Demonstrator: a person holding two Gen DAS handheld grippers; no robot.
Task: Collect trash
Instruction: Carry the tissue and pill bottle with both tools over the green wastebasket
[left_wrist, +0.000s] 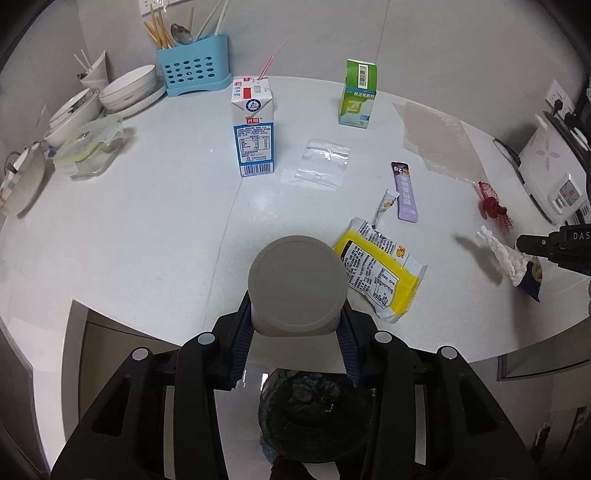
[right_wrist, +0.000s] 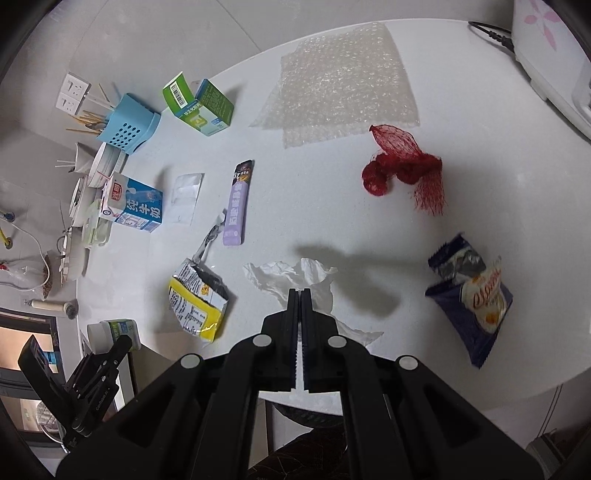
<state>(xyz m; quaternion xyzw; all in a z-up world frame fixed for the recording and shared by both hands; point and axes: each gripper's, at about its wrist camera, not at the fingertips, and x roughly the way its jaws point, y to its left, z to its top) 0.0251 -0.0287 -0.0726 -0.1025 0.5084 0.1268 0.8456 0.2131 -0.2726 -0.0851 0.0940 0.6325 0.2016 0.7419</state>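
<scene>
My left gripper (left_wrist: 297, 325) is shut on a white plastic bottle (left_wrist: 297, 284), held over the counter's front edge; it also shows in the right wrist view (right_wrist: 114, 332). A black-lined trash bin (left_wrist: 314, 413) sits below it. My right gripper (right_wrist: 300, 295) is shut on a crumpled white tissue (right_wrist: 288, 277), held just above the counter. On the counter lie a yellow snack wrapper (left_wrist: 380, 269), a purple sachet (left_wrist: 406, 192), a small torn sachet (left_wrist: 386, 205), a clear zip bag (left_wrist: 323, 164), a red mesh net (right_wrist: 402, 166), a blue snack bag (right_wrist: 472, 295) and bubble wrap (right_wrist: 340, 81).
A milk carton (left_wrist: 253, 129) with a straw and a green box (left_wrist: 358, 96) stand farther back. A blue cutlery holder (left_wrist: 194, 68), stacked bowls (left_wrist: 125, 90) and a lidded container (left_wrist: 90, 147) line the back left. A white appliance (left_wrist: 554, 166) stands at the right.
</scene>
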